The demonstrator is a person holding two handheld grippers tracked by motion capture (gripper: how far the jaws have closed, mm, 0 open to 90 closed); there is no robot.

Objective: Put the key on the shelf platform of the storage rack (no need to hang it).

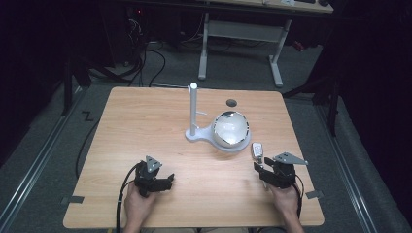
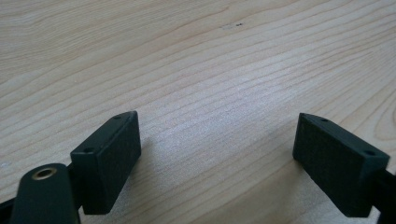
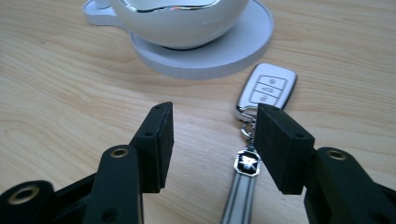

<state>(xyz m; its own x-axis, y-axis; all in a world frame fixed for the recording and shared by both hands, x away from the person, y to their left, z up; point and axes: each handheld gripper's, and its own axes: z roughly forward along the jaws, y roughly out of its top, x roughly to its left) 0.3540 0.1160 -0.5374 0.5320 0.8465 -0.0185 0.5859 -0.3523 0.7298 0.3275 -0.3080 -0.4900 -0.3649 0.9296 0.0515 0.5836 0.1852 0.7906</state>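
A silver car key fob [image 3: 267, 89] with a metal strap and emblem tag [image 3: 246, 164] lies on the wooden table [image 1: 145, 121], just right of a white bowl [image 1: 231, 127] on a white stand base [image 3: 219, 53]. The fob [image 1: 257, 149] sits directly ahead of my right gripper [image 1: 265, 170]. My right gripper [image 3: 212, 135] is open; its right jaw stands over the strap and nothing is gripped between the jaws. My left gripper [image 1: 163, 178] rests at the front left of the table. Its jaws [image 2: 215, 158] stand wide apart over bare wood, open.
The stand has an upright white post [image 1: 193, 109] with a side peg, joined to the bowl's base. A dark round hole [image 1: 231, 102] marks the table behind the bowl. Desk legs and cables are on the floor beyond the table's far edge.
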